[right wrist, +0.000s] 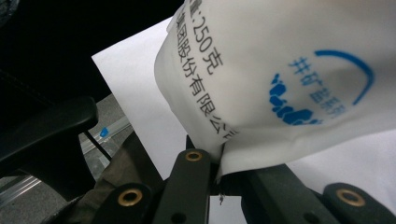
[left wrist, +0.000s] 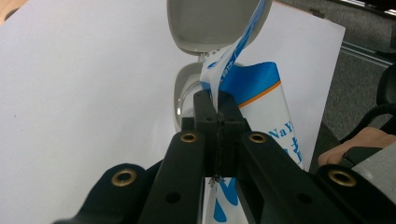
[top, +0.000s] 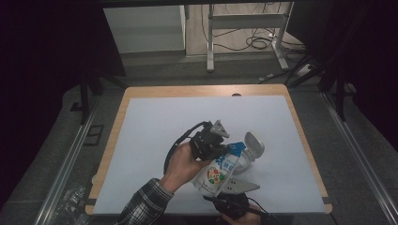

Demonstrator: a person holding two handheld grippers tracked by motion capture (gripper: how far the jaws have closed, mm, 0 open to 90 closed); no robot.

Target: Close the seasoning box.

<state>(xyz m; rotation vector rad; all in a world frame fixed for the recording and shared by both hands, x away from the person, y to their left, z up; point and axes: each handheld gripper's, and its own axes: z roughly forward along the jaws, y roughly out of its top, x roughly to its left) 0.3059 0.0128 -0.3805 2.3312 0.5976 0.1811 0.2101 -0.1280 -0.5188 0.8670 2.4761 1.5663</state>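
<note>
My left gripper [left wrist: 218, 105] has its jaws pressed together on the torn top edge of the bag [top: 219, 171], pinching the thin blue-and-white film so that a strip of it rises past the tips toward the container's lid. My right gripper [right wrist: 219, 151] is likewise clamped tight, on the sealed bottom corner of the same bag, with the printed white film bulging above the jaws. Between the two grips the bag hangs tilted above the white mat [top: 155, 136], its bottom end low near the front edge and its opened end up and forward, just over the small grey container [top: 251, 150]. That container sits on the mat with its hinged lid [left wrist: 210, 23] thrown back and its mouth facing the bag's opening; whether the film touches the rim I cannot tell. My left hand [top: 183, 161] is in the high view, sleeve entering from below. I judge the step in hand to be pouring the bag's contents into the container. The next move calls for raising the bottom end while keeping the opening centred over the mouth, with both grips firm so the film does not slip.
</note>
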